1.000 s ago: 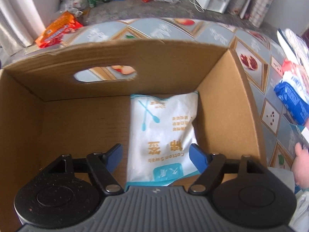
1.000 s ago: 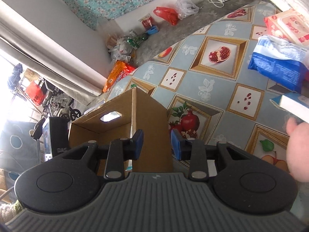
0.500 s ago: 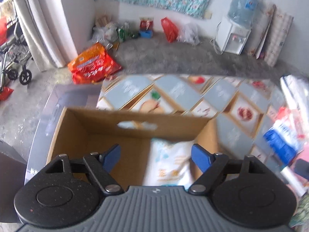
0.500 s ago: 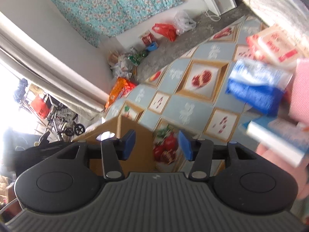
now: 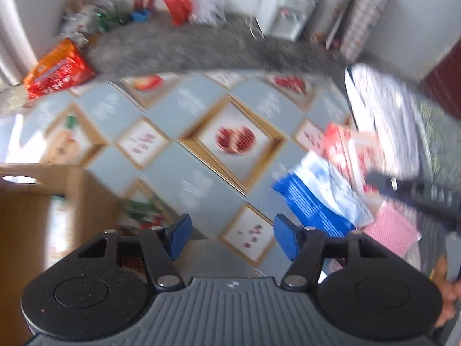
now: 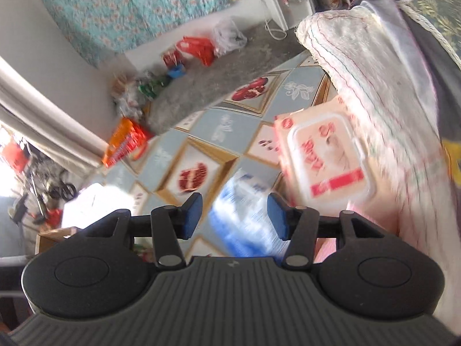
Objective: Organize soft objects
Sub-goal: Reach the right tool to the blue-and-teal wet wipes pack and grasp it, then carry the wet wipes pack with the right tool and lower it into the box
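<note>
Blue-and-white soft pack (image 5: 318, 199): lay on the table among the goods at the right-hand side; its long axis ran diagonally in the left wrist view, from lower left up to upper right, blue end toward the left gripper.
Same pack, right wrist view (image 6: 245, 216): lay just ahead of the right gripper's jaws, long axis running away from the camera; print too blurred to read.
Pink wet-wipes pack (image 6: 322, 155): lay flat just beyond the blue pack, lid face up, long axis slanting toward the upper left; touching or overlapping the blue pack, which of the two could not be told.
Pink cloth (image 5: 391, 230): lay beside the blue pack's near end; its lower edge was hidden behind the left gripper's body.
Left gripper (image 5: 232, 238): jaws were closing, blue pads well apart, nothing between them; only tablecloth showed in the gap.
Right gripper (image 6: 234, 214): jaws stood partly apart, empty; the blue pack was seen through the gap but the pads did not press on it.
Cardboard box (image 5: 37, 199): stood at the left edge of the table, cut off by the frame; contents indistinct.
Tablecloth (image 5: 201, 178): pomegranate pattern, bare across the middle.
Folded quilt (image 6: 383, 80): piled at the right, cut off by the frame.
Visibility: both views were smeared by motion.
</note>
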{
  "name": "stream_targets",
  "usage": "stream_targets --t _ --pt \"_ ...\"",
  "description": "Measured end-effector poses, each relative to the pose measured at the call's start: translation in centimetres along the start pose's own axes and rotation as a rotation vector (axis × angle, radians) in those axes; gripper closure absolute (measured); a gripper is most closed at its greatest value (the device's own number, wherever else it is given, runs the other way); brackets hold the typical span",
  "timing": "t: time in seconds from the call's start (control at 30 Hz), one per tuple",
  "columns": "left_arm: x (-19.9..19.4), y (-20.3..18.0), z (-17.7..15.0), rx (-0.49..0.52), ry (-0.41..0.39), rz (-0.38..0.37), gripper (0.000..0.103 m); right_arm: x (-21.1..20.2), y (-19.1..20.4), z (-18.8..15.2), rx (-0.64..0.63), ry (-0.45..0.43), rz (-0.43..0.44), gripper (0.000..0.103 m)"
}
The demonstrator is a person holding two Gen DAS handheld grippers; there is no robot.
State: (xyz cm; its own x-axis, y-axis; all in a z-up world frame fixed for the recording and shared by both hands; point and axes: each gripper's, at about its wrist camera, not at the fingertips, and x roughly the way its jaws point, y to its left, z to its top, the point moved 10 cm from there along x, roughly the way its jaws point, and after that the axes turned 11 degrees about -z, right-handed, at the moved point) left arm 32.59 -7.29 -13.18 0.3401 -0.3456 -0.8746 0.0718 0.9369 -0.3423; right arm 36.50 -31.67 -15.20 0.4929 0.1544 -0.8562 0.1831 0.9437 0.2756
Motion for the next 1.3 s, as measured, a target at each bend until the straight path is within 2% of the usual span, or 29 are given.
stream_targets --t 0.23,0.3,0.53,0.87,1.0,1.13,1.3 --pt "6.8 -3.1 -1.9 0.042 0.101 0.000 0.050 4.9 -0.6 -0.5 -0.069 0.141 -0.024 0.067" --pt "7.9 -3.5 -2.2 0.033 0.109 -0.016 0.050 5.7 -0.8 -0.8 -0.048 0.182 0.004 0.073" --pt "9.4 -3.9 -2.9 0.008 0.144 -0.042 0.052 5.5 0.5 -1.8 -0.047 0.255 0.105 0.076" --pt "8.5 -2.3 -3.7 -0.022 0.130 -0.066 0.052 3.7 4.4 -2.9 -0.126 0.338 0.241 0.076" --pt "6.9 -1.1 -4.2 -0.040 0.129 -0.086 0.050 2.9 6.3 -3.9 -0.161 0.367 0.282 0.076" --pt "4.8 0.2 -5.1 -0.050 0.133 -0.096 0.047 2.8 8.3 -5.2 -0.138 0.414 0.342 0.077" --pt "2.7 1.5 -6.6 -0.119 0.144 -0.138 0.042 3.3 11.1 -8.0 -0.147 0.482 0.386 0.076"
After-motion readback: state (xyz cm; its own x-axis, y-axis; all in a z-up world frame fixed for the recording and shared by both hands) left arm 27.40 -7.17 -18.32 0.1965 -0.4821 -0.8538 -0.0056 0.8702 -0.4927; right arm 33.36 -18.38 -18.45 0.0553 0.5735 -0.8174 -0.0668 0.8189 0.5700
